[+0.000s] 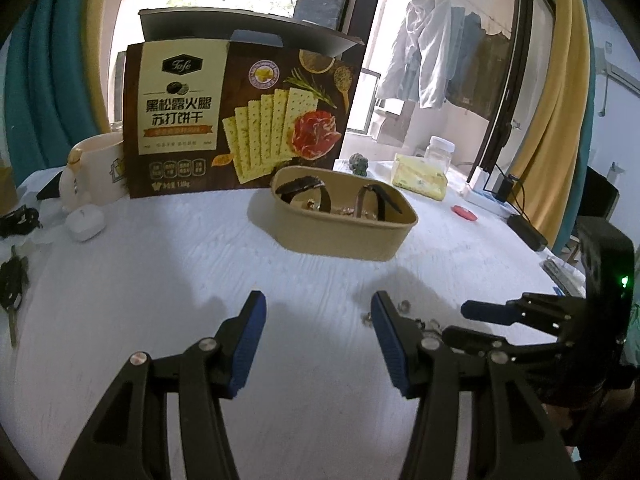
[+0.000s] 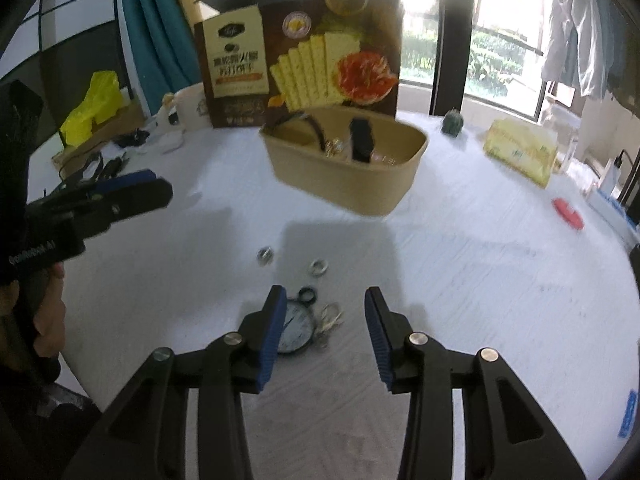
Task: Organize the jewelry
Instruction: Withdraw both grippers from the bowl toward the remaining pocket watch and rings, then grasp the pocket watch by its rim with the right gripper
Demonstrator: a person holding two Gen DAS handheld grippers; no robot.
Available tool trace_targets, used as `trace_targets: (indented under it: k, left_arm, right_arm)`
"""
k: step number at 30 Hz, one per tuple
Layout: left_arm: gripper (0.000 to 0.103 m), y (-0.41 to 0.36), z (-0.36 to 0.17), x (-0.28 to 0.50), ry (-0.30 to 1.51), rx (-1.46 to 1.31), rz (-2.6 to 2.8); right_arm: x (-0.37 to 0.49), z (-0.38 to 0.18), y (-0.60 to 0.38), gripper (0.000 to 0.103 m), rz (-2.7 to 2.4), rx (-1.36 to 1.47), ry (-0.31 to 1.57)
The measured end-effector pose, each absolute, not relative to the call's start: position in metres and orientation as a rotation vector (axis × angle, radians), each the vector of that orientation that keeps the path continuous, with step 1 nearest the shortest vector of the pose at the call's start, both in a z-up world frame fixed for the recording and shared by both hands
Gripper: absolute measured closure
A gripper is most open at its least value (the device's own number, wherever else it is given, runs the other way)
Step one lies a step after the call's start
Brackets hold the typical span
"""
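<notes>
One watch [image 2: 294, 330], right view only

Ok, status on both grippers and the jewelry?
Both grippers open, empty. Rings, watch loose on table; bin ahead. Path clear.

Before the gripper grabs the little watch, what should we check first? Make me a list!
1. Right hand-held gripper open and holding nothing: ok.
2. Watch face on the table by its left finger, not centred between the fingers: not ok.
3. Small clasp lies close beside the watch and might get pinched too: not ok.
4. Tan paper tub upright, with room inside: ok.
5. Left hand-held gripper open, empty, off to the side: ok.
6. Loose rings clear of the fingers: ok.
</notes>
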State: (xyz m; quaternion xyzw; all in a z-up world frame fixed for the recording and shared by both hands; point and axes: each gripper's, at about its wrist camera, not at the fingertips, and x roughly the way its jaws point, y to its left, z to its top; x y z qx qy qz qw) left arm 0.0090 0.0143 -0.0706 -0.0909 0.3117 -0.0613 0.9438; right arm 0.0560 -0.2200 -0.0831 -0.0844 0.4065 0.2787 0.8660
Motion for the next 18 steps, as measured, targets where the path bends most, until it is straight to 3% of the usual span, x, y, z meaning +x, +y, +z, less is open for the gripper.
trace_targets:
  k: [18]
  left_arm:
    - [0.049, 0.023, -0.084, -0.006, 0.669, -0.211, -0.132]
  right_arm:
    - [0.028, -0.102, -0.207, 0.062, 0.614, -0.149, 0.922]
